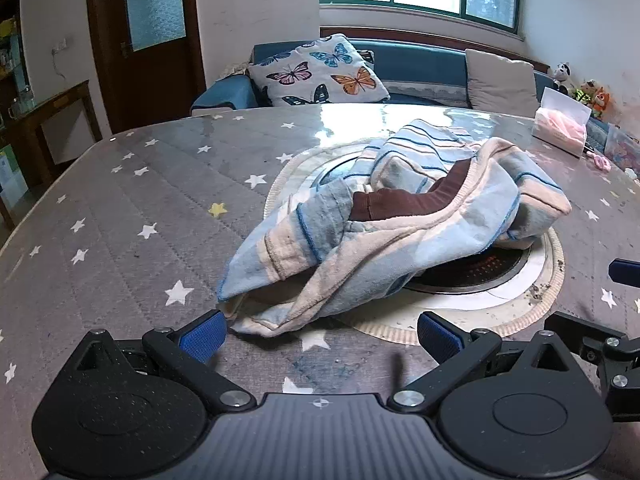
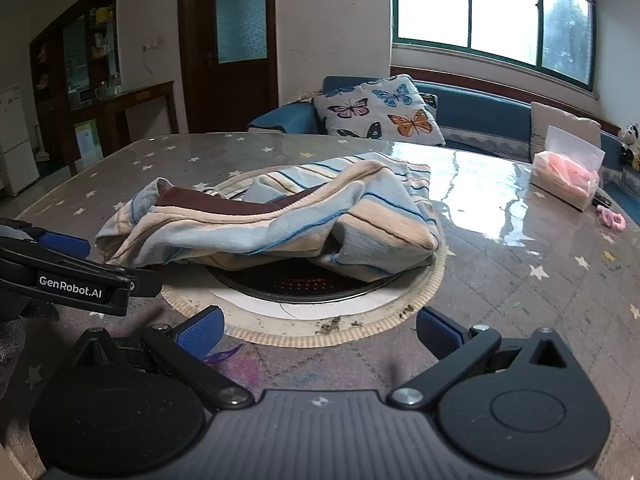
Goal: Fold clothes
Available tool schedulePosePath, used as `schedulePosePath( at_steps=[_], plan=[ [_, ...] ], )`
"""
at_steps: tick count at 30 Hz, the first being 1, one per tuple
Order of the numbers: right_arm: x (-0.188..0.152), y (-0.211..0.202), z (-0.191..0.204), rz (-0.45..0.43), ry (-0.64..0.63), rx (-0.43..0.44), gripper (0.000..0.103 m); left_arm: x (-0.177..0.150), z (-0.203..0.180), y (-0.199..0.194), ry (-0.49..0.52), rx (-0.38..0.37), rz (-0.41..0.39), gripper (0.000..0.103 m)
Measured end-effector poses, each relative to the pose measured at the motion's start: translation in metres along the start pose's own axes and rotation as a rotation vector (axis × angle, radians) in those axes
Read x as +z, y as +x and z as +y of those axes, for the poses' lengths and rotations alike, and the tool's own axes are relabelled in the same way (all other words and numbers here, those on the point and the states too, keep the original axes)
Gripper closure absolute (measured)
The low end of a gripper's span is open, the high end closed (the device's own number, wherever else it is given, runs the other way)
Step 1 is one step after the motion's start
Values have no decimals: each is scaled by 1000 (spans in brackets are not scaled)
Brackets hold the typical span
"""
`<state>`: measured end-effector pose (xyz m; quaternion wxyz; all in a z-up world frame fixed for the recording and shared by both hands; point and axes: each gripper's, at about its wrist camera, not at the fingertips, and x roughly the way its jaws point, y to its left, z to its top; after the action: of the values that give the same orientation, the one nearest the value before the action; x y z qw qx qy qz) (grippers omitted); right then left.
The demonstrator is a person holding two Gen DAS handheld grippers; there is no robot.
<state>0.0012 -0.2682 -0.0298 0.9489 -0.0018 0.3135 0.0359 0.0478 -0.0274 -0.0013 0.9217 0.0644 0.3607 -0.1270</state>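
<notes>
A: We have the striped garment [image 1: 384, 216] lying crumpled in a heap on the desk [image 1: 120, 216], draped partly over the round black burner plate [image 2: 296, 284] set into the middle. Its brown waistband [image 1: 400, 200] shows in the folds, so we judge it to be a pair of shorts or trousers, though we cannot tell for sure.

B: And we hold nothing yet. Our left gripper [image 1: 320, 334] has its jaws spread wide, and the near hem of the cloth lies just ahead of its left pad. Our right gripper [image 2: 320, 330] is spread just as wide, with only bare desk and the burner's rim between its pads.

A: What could go wrong for us from here?

B: The heap is layered. If we close on the nearest fold, we may pinch two layers at once, and the garment would lift as a bundle instead of opening flat. The glossy cover on the desk looks slick too, so the cloth may slide away as we push in.

A: There are also crumbs along the burner's fabric edge; dragging the cloth across could pick them up.

B: As for pose, both our grippers tilt downward toward the desk, side by side, the left one's arm visible at the left edge of the right wrist view.
</notes>
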Motion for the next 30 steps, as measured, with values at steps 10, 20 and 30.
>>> schedulePosePath(
  at_steps=[10,20,30],
  plan=[
    [3,5,-1,-1,-22,8,0,-3,7,-4,-41,36,-14,0],
    [8,16,-7,-1,-77,69,0,-4,6,-6,-76,97,-24,0],
    [7,19,-16,-5,-91,99,0,-6,2,-7,-86,117,-23,0]
  ],
)
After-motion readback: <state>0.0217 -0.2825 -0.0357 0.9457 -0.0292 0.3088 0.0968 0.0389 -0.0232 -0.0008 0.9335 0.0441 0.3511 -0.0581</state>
